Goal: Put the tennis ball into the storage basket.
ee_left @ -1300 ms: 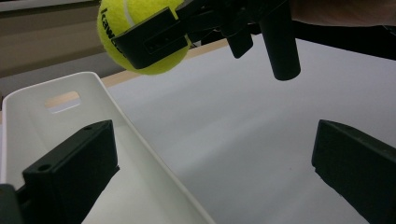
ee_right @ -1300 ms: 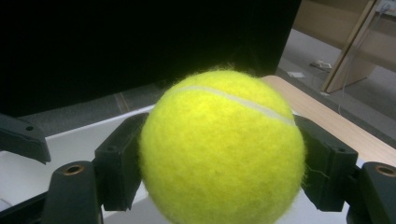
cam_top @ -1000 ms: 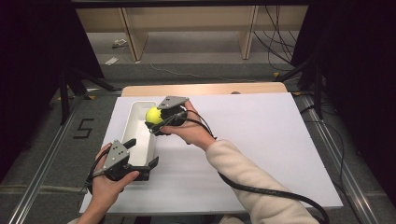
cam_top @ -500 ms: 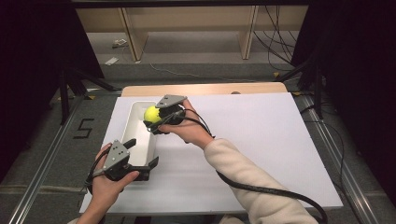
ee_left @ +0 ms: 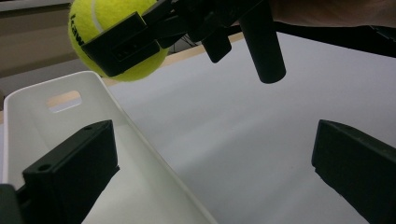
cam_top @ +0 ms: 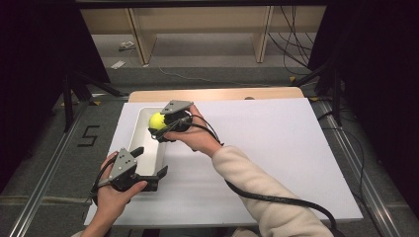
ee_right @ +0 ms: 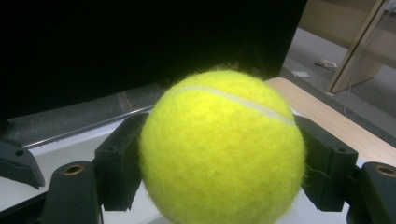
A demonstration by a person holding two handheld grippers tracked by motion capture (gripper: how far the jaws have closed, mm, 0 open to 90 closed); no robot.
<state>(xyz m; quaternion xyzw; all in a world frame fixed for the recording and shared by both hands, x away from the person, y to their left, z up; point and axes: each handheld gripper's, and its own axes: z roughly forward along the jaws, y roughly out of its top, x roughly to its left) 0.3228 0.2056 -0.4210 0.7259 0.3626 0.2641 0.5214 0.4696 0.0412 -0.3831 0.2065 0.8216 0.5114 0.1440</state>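
Observation:
A yellow tennis ball (cam_top: 157,120) hangs above the far end of a long white bin (cam_top: 140,159) on the left of the white table top (cam_top: 286,148). My right gripper (cam_top: 160,125) is shut on it. In the right gripper view the ball (ee_right: 223,149) sits squeezed between both black jaws. My left gripper (cam_top: 148,162) is open at the bin's near end. In the left gripper view, the left gripper (ee_left: 212,179) straddles the bin's right wall (ee_left: 140,144), one jaw inside and one over the table, with the ball (ee_left: 114,32) up ahead.
A wooden strip (cam_top: 217,94) runs along the table's far edge. Beyond it stand wooden shelf legs (cam_top: 141,39) and loose cables (cam_top: 291,29) on the floor. Dark screens close in both sides. The right gripper's cable (cam_top: 276,200) trails across the near table.
The right gripper with the ball has drifted a touch to the left over the bin. The left gripper has stayed where it was.

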